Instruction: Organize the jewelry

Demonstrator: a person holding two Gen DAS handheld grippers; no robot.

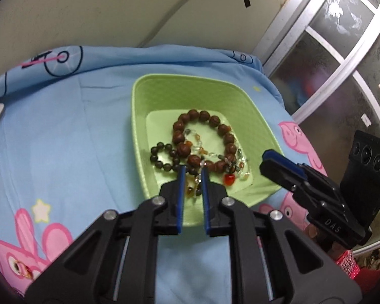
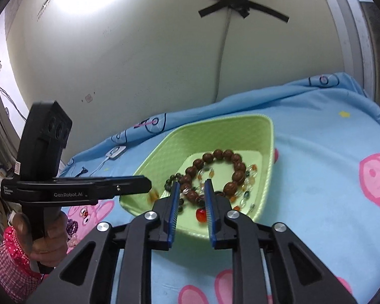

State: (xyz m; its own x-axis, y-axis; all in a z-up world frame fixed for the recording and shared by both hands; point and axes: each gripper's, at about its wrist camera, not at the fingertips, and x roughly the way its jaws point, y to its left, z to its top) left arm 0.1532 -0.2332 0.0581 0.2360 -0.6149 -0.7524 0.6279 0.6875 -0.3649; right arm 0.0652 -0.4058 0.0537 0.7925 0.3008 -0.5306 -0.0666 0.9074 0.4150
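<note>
The left gripper (image 1: pixel 192 174) hangs over the green tray's (image 1: pixel 139 106) near edge, jaws parted around nothing, above a brown bead bracelet (image 1: pixel 205 136) and dark bead bracelet (image 1: pixel 164 157).

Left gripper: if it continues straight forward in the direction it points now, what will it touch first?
Most likely the mixed-bead strand lying in the green tray. It shows between the open jaws of the left gripper, just before the large brown bead bracelet. Depth is unclear, so the fingertips may meet the tray floor instead.
</note>
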